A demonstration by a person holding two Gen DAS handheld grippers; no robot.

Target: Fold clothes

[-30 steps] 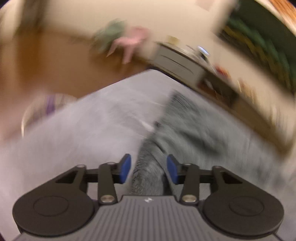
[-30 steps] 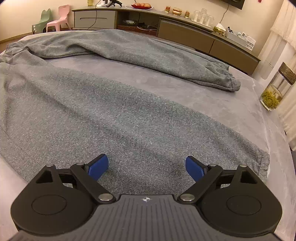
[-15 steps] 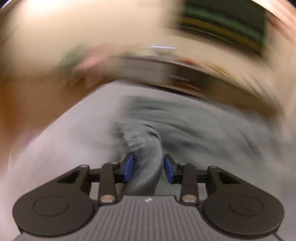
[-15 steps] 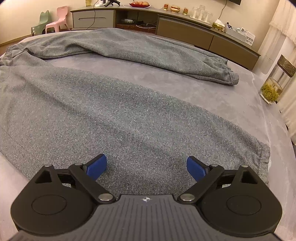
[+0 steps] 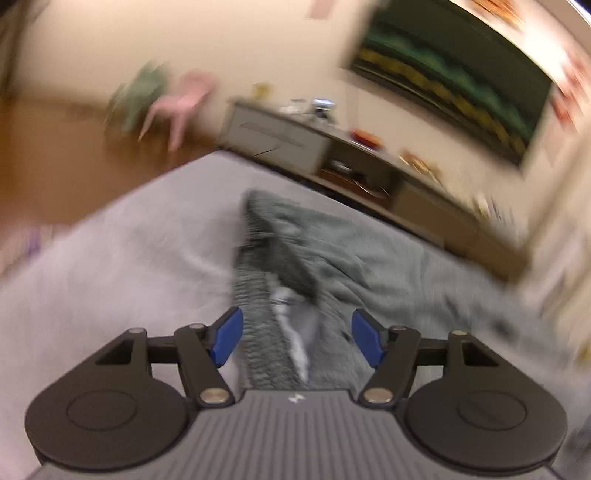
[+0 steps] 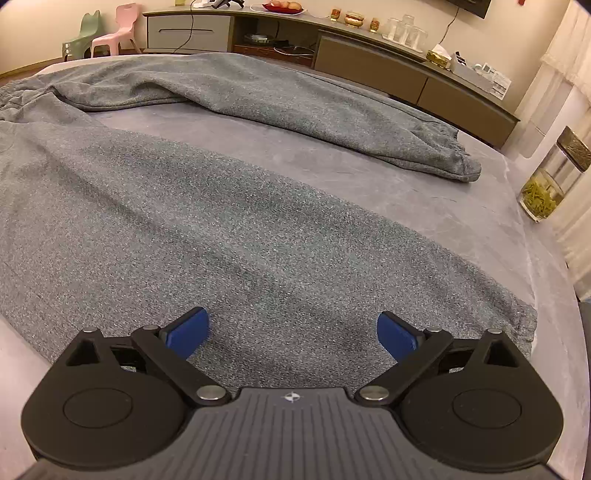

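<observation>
Grey sweatpants (image 6: pixel 229 206) lie spread on the grey bed (image 6: pixel 424 192), one leg across the near side, the other (image 6: pixel 295 96) along the far side. My right gripper (image 6: pixel 293 330) is open and empty, low over the near leg. In the blurred left wrist view the ribbed waistband (image 5: pixel 258 295) with a white drawstring (image 5: pixel 291 332) lies bunched between the fingers of my left gripper (image 5: pixel 297 338), which is open and holds nothing.
A glass jar of green tea (image 6: pixel 550 177) stands at the bed's right edge. A long low cabinet (image 6: pixel 369 48) with dishes runs along the far wall. Pink and green small chairs (image 6: pixel 107 33) stand at the far left.
My left gripper has opened wider and the waistband now lies loose between its fingers; that view swung about. My right gripper has crept slightly forward over the near leg.
</observation>
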